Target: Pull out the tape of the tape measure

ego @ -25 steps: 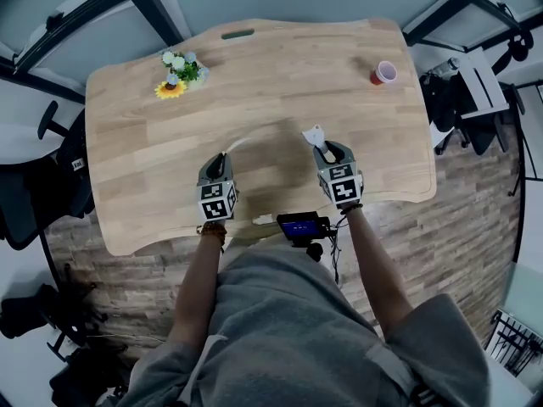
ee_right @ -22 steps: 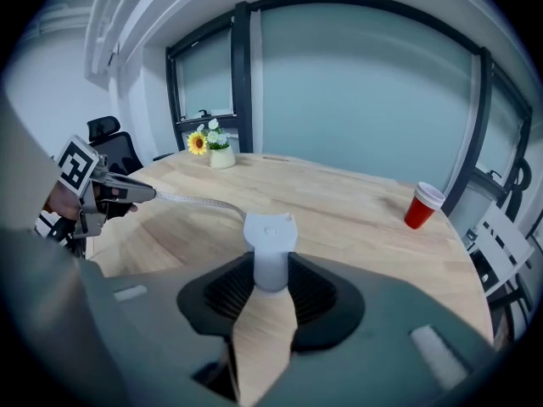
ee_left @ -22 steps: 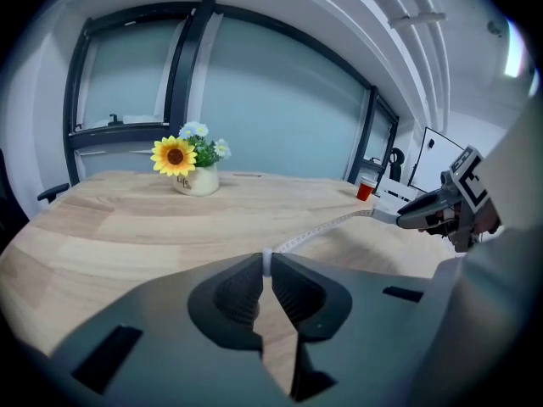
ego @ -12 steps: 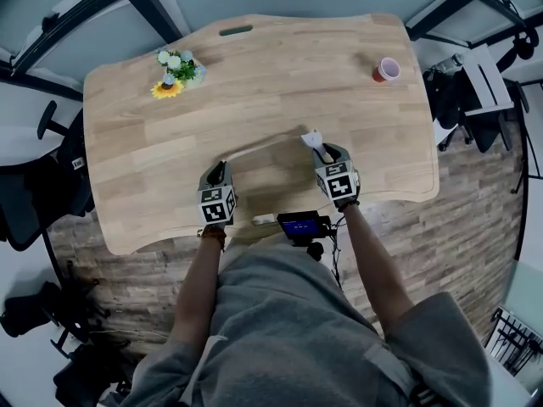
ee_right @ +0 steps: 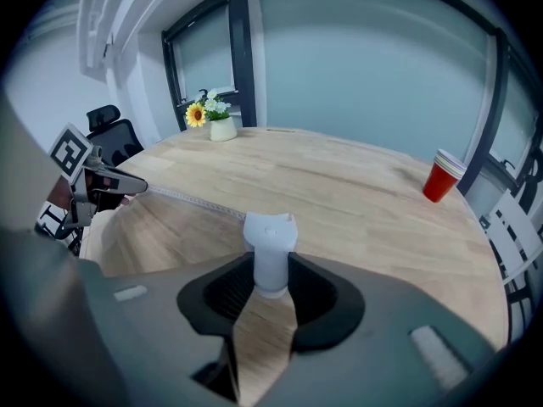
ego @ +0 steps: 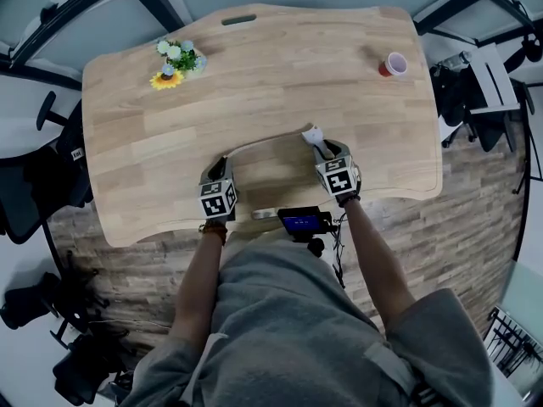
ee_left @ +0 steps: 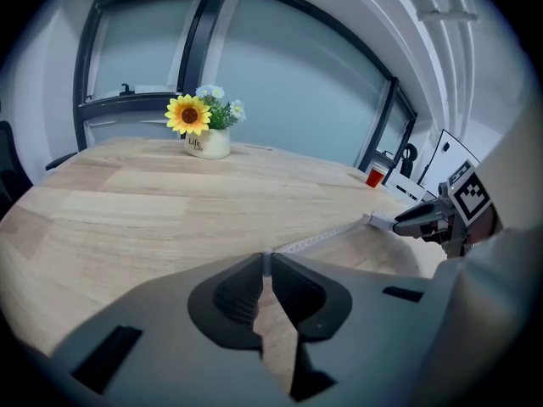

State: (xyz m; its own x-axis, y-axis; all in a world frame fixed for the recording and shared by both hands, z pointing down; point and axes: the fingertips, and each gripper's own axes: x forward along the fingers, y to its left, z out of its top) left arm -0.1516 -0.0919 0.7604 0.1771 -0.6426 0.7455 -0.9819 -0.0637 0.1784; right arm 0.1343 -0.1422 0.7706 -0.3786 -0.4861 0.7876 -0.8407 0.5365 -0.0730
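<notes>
My right gripper [ego: 321, 148] [ee_right: 271, 271] is shut on the small white tape measure case [ego: 312, 134] [ee_right: 270, 234], which stands upright between its jaws just above the wooden table [ego: 254, 75]. My left gripper [ego: 222, 163] [ee_left: 266, 263] is pinched shut on the end of the tape. The thin pale tape [ego: 263, 142] [ee_left: 327, 237] [ee_right: 191, 198] stretches in a line between the two grippers, low over the table near its front edge. In the left gripper view, the right gripper [ee_left: 424, 220] shows at the far end of the tape.
A small pot of flowers with a sunflower [ego: 174, 62] stands at the back left, and a red cup [ego: 394, 64] at the back right. A dark device with a lit screen [ego: 303, 223] is clamped at the table's front edge. Office chairs [ego: 34, 185] stand beside the table.
Both grippers have sunk a little toward the table, still holding the tape and case. The tape between them stays drawn out at about the same length.
</notes>
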